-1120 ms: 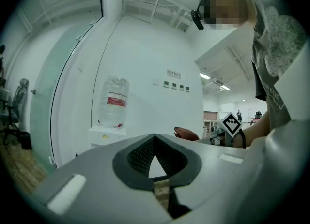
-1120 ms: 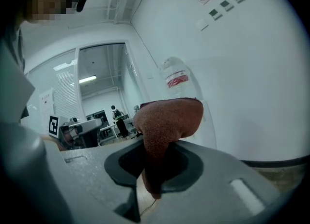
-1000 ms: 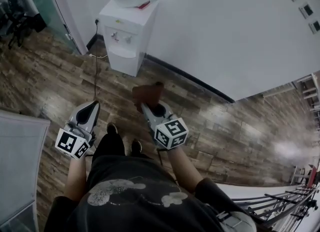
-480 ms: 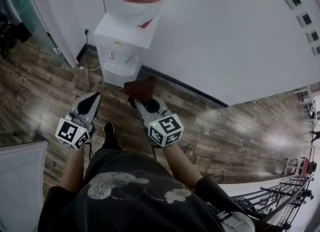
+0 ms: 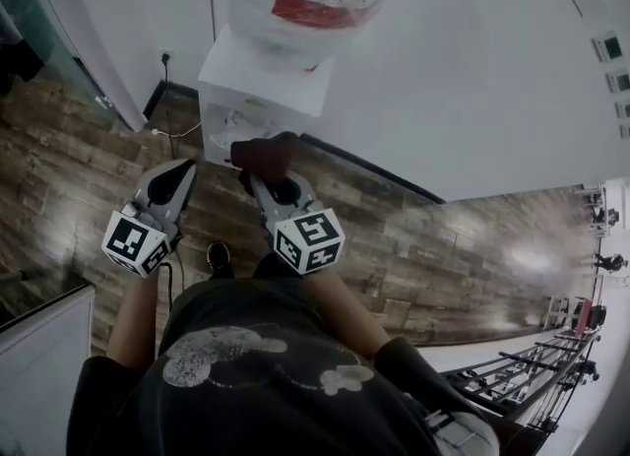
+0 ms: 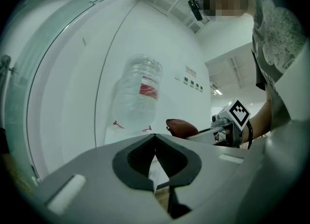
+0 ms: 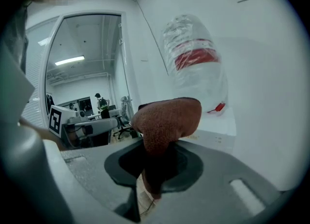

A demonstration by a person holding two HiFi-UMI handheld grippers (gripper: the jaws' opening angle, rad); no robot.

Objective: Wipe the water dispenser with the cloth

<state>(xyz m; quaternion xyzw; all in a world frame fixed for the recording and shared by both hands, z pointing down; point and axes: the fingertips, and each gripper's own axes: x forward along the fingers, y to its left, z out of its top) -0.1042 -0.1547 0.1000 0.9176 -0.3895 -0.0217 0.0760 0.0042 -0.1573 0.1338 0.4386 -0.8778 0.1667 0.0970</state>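
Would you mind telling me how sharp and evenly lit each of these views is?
Head view: dim throughout, with glare patches on the wood floor and the bottle blurred. Left gripper view: fisheye curves the wall; corners go black. Right gripper view: the cloth is sharp, the bottle behind it soft.

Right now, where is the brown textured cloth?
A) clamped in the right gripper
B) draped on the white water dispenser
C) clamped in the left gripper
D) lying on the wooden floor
A: the right gripper is shut on the brown textured cloth, which bulges above its jaws; the left gripper is shut on nothing.
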